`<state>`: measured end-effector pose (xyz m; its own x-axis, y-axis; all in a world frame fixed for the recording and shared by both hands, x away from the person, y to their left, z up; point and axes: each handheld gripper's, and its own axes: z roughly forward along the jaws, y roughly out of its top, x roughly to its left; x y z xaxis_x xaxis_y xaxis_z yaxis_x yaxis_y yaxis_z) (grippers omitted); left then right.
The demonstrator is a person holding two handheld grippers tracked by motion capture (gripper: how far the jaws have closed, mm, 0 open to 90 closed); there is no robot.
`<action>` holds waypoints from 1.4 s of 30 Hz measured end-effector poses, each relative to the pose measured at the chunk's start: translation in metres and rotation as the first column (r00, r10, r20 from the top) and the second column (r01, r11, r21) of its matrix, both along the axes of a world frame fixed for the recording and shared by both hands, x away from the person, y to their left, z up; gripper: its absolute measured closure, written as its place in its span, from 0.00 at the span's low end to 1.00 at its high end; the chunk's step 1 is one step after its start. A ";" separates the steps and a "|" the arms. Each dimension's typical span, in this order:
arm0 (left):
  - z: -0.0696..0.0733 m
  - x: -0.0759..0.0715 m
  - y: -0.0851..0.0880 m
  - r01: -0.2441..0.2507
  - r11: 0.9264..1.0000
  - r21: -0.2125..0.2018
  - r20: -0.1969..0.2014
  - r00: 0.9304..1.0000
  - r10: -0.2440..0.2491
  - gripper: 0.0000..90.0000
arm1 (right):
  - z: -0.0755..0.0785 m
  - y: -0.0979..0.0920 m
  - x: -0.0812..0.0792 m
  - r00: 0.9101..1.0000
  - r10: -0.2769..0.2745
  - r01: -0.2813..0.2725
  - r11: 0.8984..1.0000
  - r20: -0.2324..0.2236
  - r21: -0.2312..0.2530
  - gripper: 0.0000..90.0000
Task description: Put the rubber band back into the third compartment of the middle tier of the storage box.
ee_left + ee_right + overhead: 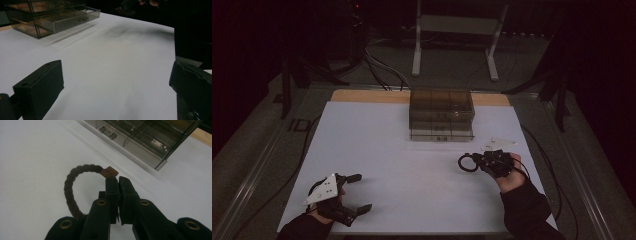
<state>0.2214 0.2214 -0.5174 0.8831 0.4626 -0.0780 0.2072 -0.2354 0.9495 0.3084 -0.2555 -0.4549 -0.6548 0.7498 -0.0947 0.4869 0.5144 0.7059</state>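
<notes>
Hair tie (pixel 72 187), dark braided loop with small brown tag (pixel 109 172), pinched in right gripper (pixel 117 178); jaws clamped tight on loop near tag, rest of ring curling out to left of jaws in right gripper view. Seen in high view as small dark ring (pixel 467 162) sticking out of right gripper (pixel 477 161) toward table centre, just in front of drawer box (pixel 441 115). Held by 1 edge, likely so loop hangs free and can be dropped into a compartment; aimed toward box, so probably headed for a drawer. Whether loop is lifted or brushing white tabletop (pixel 412 170): cannot tell.

Left gripper (pixel 362 192) parked near front-left corner of table, jaws spread wide, nothing between them; in left gripper view, 2 black jaws well apart over bare white surface. Looks idle, possibly kept ready to pull a drawer.

Drawer box (pixel 50 18) smoky clear plastic, stacked tiers, at far edge of white surface; lowest drawer looks slightly pulled out with small handle (pixel 108 133) showing. Contents hard to read through tinted walls, a few pale glints only. Count of compartments unclear. Top of box cut off in both gripper views. Room behind table very dark; white frame legs (pixel 417 45) and floor cables barely legible. Right hand (pixel 507 177) mostly covered by gripper and dark sleeve.
</notes>
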 end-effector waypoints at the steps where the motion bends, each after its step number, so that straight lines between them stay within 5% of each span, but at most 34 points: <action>1: 0.000 0.000 0.000 0.000 1.000 0.003 0.001 1.000 0.000 0.00 | 0.001 0.000 0.002 1.000 -0.002 0.002 1.000 0.000 0.005 0.97; 42: 0.001 -0.001 0.000 0.001 1.000 -0.001 0.004 1.000 -0.001 0.00 | 0.029 0.011 0.054 0.999 -0.030 0.030 1.000 0.036 -0.002 0.97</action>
<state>0.2205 0.2216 -0.5167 0.8840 0.4613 -0.0752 0.2034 -0.2349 0.9505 0.3628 -0.2448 -0.4262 -0.6283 0.7688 -0.1192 0.4765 0.5015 0.7221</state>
